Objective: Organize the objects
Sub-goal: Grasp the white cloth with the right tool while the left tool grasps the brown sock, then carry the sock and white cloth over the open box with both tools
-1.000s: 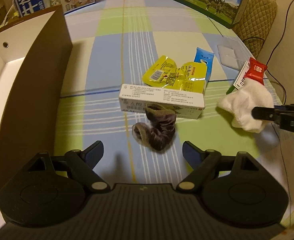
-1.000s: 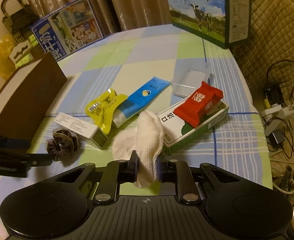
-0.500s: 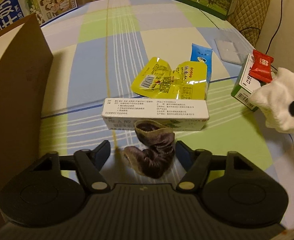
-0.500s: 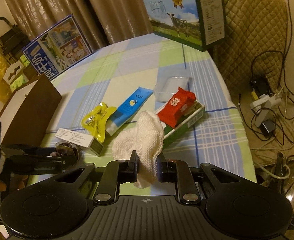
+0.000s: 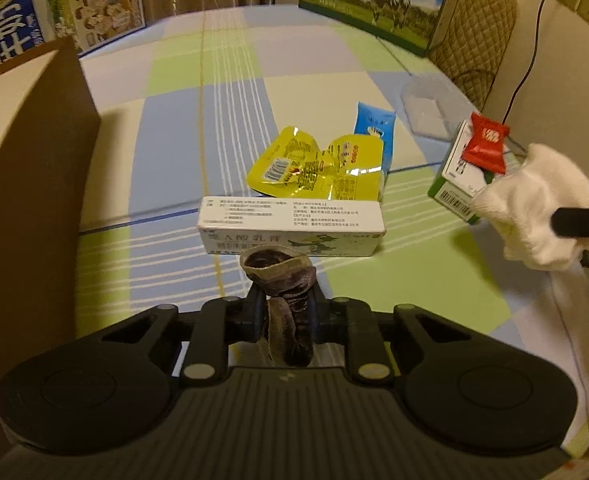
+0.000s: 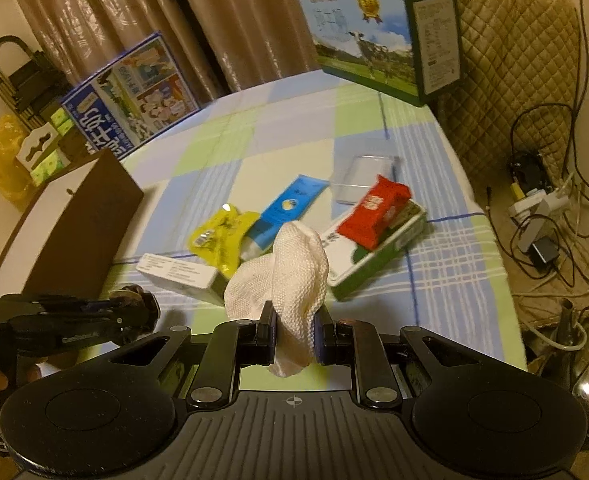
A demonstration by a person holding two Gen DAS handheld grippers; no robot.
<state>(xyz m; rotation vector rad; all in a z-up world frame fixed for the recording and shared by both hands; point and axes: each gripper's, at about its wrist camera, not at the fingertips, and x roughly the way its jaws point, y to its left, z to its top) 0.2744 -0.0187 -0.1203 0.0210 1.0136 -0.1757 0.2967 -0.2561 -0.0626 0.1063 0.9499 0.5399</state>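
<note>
The left gripper [image 5: 285,316] has just been closed: a second ago its jaws stood wide on either side of the dark scrunchie [image 5: 284,292], which lay loose on the desk [image 5: 230,112]; now the scrunchie is clamped between the pads, at the near edge, just in front of the white ointment box [image 5: 292,226]. The right gripper [image 6: 293,334] is held shut on the white cloth [image 6: 290,280], as it was a second ago, and the cloth is seen raised off the desk at the right.

Both grippers are therefore loaded, and the pick-up step is judged complete for these two items. The brown box [image 5: 34,184] stands open at the left, close to the left gripper; it is the likely destination. Still left on the desk are the yellow packet [image 5: 314,168], the blue tube [image 5: 374,132], the red packet [image 5: 486,142] on the green carton [image 5: 450,188].
</note>
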